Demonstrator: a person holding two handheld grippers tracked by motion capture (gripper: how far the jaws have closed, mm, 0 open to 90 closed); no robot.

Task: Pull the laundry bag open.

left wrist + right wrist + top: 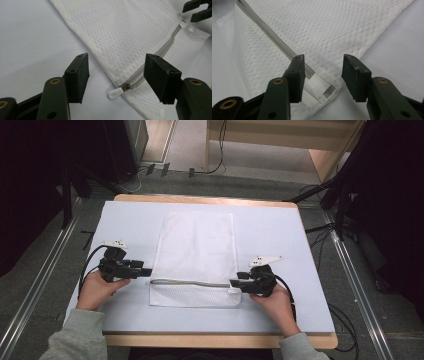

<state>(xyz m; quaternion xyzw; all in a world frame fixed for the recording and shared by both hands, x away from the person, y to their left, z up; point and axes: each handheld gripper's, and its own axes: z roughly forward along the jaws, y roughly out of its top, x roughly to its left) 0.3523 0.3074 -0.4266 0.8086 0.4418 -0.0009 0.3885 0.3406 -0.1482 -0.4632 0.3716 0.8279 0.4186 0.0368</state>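
Flanking white mesh bag (pixel 195 255) zipper (pixel 190 283): left tool (pixel 116 75) spread, right tool (pixel 323 75) spread.

The bag (pixel 195 257) lies mid-bench (pixel 280 230) — left tongs (pixel 145 271) at its zip's (pixel 190 283) left end, right tongs (pixel 234 283) at the right.
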